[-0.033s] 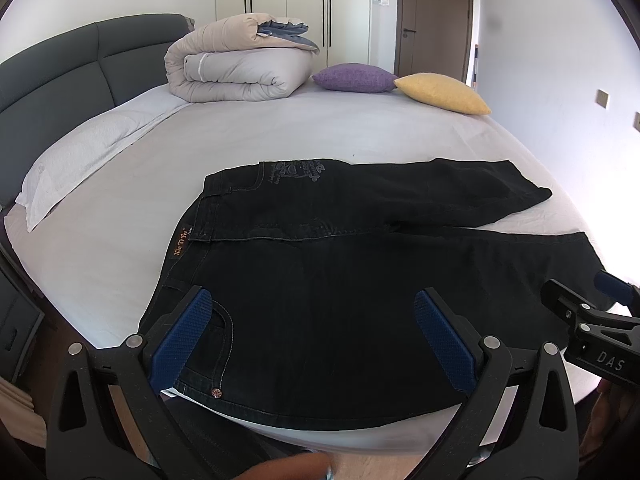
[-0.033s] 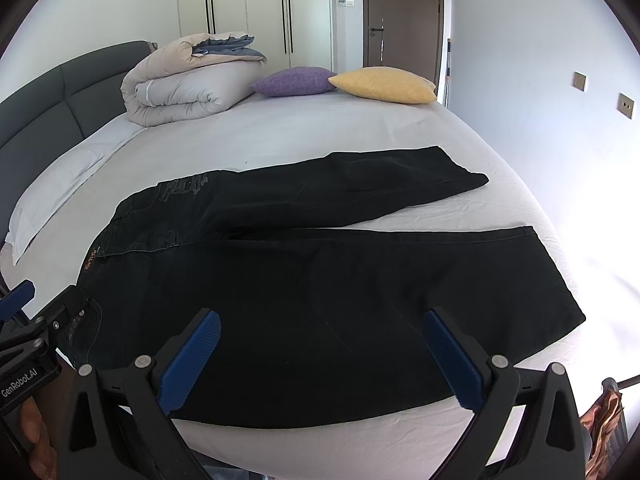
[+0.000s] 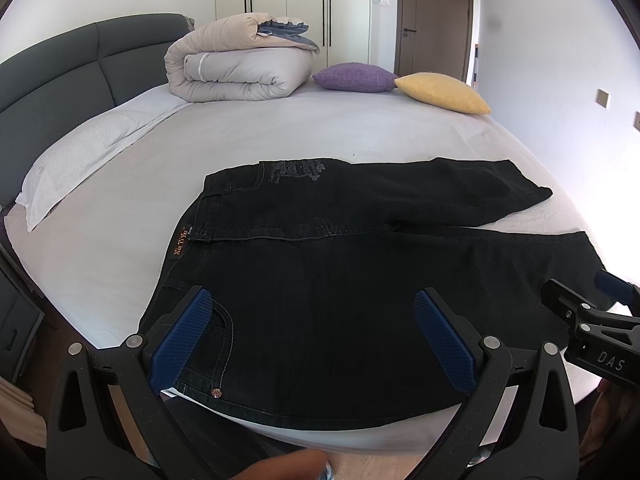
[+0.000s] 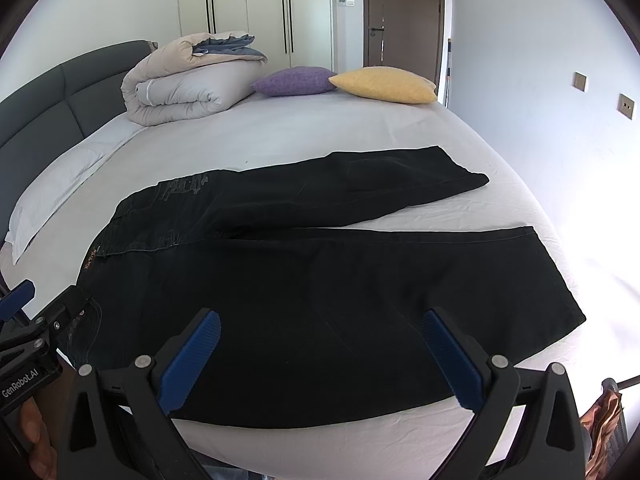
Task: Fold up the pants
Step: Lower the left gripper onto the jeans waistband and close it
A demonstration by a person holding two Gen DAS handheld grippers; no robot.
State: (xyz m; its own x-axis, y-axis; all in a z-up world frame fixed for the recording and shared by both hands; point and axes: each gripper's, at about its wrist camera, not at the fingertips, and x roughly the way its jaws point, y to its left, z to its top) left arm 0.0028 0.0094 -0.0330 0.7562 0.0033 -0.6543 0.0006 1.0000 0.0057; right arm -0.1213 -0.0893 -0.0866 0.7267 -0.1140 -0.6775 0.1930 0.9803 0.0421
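Pants (image 3: 340,280) lie on the bed (image 3: 360,128) directly before the left gripper (image 3: 316,344); beyond them, apparently against the headboard, sit duvet (image 3: 240,68) and two cushions (image 3: 400,82).

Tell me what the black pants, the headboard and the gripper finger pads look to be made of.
Pants: likely black denim, matte, with contrast topstitching, a metal rivet and a tan waistband patch.
Headboard: padded upholstery, dark grey, panel seams; smooth sheen suggests leather or faux leather, uncertain.
Finger pads: blue, with a fine dotted grip texture, probably rubber or soft plastic, on black hard plastic fingers.
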